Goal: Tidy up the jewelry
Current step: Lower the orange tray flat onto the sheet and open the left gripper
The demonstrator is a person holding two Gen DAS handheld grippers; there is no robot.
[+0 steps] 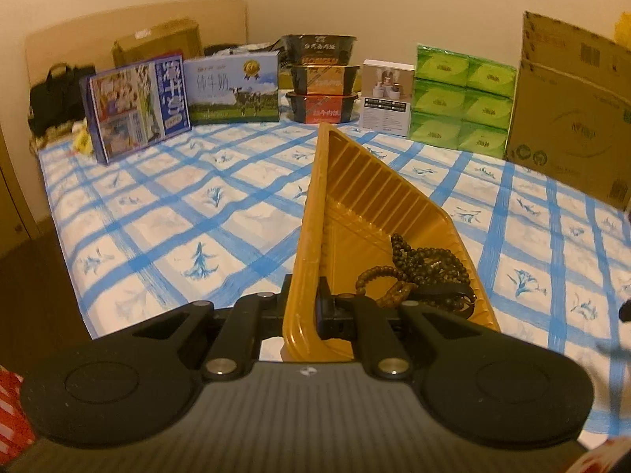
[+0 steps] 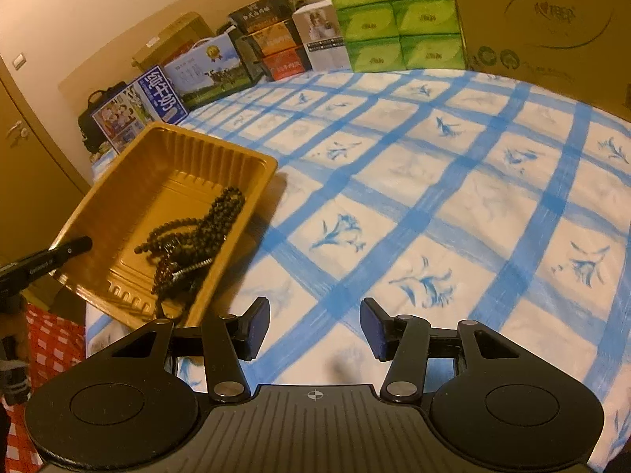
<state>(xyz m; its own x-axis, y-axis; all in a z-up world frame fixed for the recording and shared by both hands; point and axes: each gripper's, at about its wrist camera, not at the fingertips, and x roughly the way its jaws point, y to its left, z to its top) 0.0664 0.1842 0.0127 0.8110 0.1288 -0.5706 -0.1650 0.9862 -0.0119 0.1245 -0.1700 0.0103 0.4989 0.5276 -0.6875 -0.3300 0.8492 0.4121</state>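
Observation:
A golden plastic tray (image 1: 355, 197) holds several dark bead strings (image 1: 426, 272). My left gripper (image 1: 305, 307) is shut on the tray's near rim, with the tray tilted. In the right wrist view the tray (image 2: 118, 213) sits at the table's left edge with the beads (image 2: 197, 236) piled in it, and the left gripper's finger (image 2: 69, 250) touches its left rim. My right gripper (image 2: 314, 329) is open and empty over the blue checked tablecloth (image 2: 434, 197), to the right of the tray.
Along the far edge stand milk cartons (image 1: 232, 88), stacked instant noodle bowls (image 1: 321, 86), a white box (image 1: 386, 96), green tissue packs (image 1: 461, 104) and a large cardboard box (image 1: 572, 118). A wooden cupboard (image 2: 23, 149) is left of the table.

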